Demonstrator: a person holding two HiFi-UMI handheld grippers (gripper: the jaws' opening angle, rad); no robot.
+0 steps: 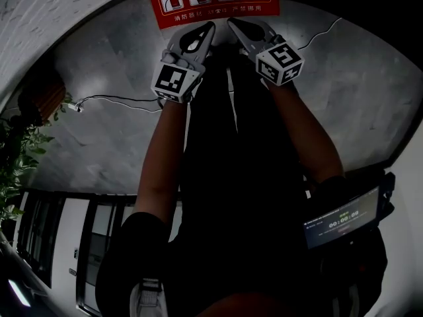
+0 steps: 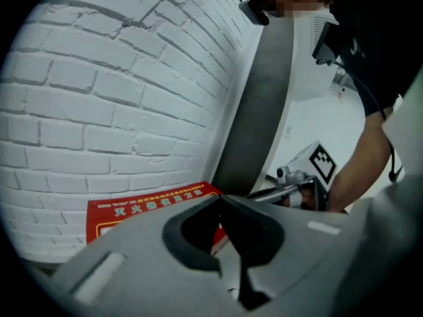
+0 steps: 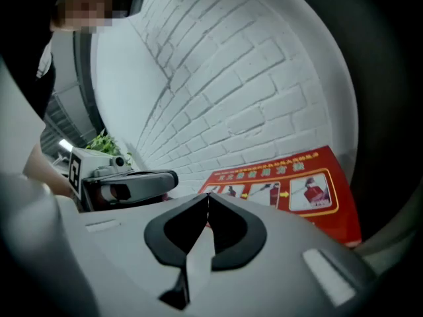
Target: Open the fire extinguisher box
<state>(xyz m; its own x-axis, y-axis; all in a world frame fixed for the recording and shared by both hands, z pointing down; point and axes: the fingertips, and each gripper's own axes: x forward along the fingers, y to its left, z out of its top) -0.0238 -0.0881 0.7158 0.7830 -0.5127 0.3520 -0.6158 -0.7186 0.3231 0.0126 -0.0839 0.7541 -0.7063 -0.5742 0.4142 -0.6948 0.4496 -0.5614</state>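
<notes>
Fire extinguisher box (image 1: 213,0): I take it to be the red face with the row of extinguisher pictures, the only part of it that shows. It stands against the white brick wall (image 2: 99,91) at the top of the head view, just ahead of both sets of jaw tips. No door edge, latch or handle can be made out on it in any of the 3 views, so I cannot tell where it opens.

At the far left a leafy plant (image 1: 16,157) stands beside the grey concrete floor (image 1: 99,150), and a thin cable (image 1: 112,99) trails across that floor towards the person's arm. Next comes the left hand-held gripper (image 1: 209,26), pointing at the red face and near it; its own view shows the jaws clenched tip to tip with nothing between them. Just beside it, the right hand-held gripper (image 1: 231,22) is clenched and empty too, aimed at the same panel but apart from it. At the right, a small lit screen (image 1: 340,220) hangs at the person's side.

As I judge it, the task has hardly begun: the 2 hand-held grippers are only lined up in front of the box, neither touches it, and nothing on it looks opened. Finding the door's catch or edge, taking hold of it and swinging it open are all left.
</notes>
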